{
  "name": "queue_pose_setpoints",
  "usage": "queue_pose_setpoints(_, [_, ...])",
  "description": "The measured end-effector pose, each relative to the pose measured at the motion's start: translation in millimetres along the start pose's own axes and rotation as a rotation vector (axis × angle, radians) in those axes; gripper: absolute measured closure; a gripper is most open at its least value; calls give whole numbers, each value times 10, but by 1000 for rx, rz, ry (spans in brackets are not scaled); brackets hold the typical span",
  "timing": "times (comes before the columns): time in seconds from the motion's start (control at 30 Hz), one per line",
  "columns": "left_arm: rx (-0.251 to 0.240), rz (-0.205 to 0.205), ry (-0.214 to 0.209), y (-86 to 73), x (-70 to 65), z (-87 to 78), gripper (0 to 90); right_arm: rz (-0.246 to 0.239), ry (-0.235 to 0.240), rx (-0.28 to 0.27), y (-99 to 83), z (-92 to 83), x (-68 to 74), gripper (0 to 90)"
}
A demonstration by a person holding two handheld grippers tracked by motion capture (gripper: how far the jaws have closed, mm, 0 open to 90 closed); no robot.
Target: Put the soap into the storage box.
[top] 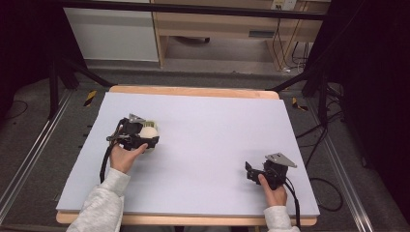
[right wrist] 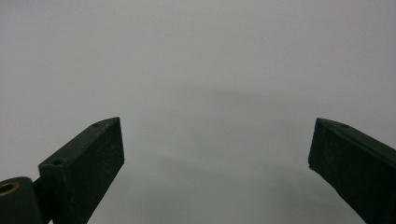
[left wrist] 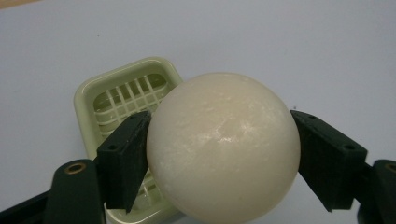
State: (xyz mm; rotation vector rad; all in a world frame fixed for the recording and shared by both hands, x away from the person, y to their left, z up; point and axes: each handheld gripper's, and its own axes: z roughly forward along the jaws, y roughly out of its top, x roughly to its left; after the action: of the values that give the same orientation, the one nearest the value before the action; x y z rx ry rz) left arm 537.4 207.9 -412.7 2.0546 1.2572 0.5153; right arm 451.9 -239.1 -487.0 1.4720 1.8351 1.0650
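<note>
A round cream soap bar [left wrist: 223,144] sits between the two black jaws of my left gripper [left wrist: 219,154], which is shut on it, just above a pale green soap dish [left wrist: 126,93] with a slotted grid. In the high view the left gripper [top: 145,134] is at the table's left-middle, with the cream soap [top: 149,131] and dish under it. My right gripper [top: 249,170] rests low at the front right, jaws wide apart. In the right gripper view, that gripper [right wrist: 217,154] is open over bare mat with nothing between its fingers.
A pale lavender mat [top: 208,130] covers the wooden table [top: 193,91]. Black frame legs [top: 309,72] and cables stand beyond the far corners; a wooden cabinet is on the floor behind.
</note>
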Motion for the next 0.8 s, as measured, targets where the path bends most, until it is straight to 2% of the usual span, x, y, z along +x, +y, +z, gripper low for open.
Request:
queue_pose_setpoints(0.53, [14,-34,29,43,169,101,241,1,-1,-1,-1,3,-6,39])
queue_pose_setpoints(0.8, [24,-35,41,64,222,165,240,3,0,-2,-1,2,-7,39])
